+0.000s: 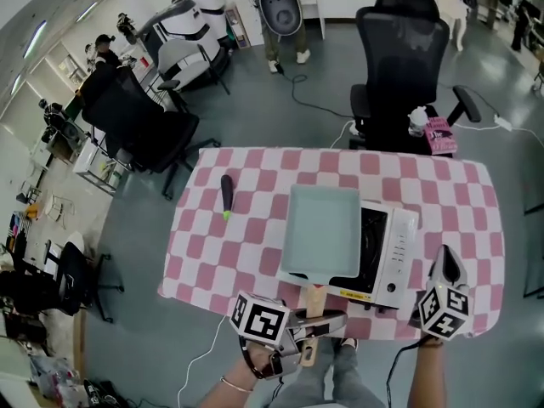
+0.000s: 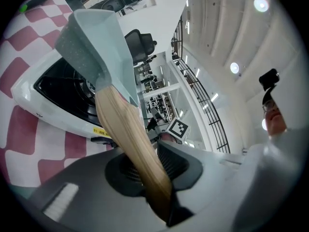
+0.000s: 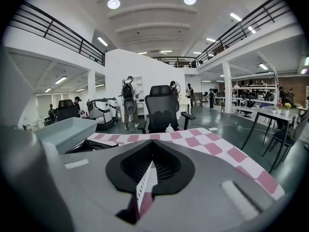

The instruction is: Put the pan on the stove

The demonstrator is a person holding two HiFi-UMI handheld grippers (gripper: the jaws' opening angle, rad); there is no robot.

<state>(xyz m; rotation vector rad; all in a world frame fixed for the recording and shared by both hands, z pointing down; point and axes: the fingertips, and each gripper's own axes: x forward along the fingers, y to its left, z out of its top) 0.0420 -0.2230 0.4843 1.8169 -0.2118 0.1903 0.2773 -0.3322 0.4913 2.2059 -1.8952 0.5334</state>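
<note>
1. Green, pale and square, the pan (image 1: 321,232) was over the left part of the white stove (image 1: 393,257), which stood on a pink-and-white checked table (image 1: 221,253).
2. We judged the task nearly done. The pan was already at the stove, but its body overhung the stove's left side. The black cooking surface lay bare to the right of the pan.
3. We could not tell whether the pan's base rested on the stove or hung just above it. In the left gripper view it looked tilted over the black burner.
4. We judged three steps to be left: bringing the pan rightward until it sat centred, settling it flat, and letting go of it.
5. The left claw (image 1: 316,323) was at the near edge of the table. It was clenched on the pan's wooden handle (image 1: 314,298), which ran between its jaws. The pan's body lay just beyond the claw, on the far side.
6. The right claw (image 1: 447,262) was just right of the stove, above the cloth and apart from the pan. Its jaws were drawn together with nothing between them.
</note>
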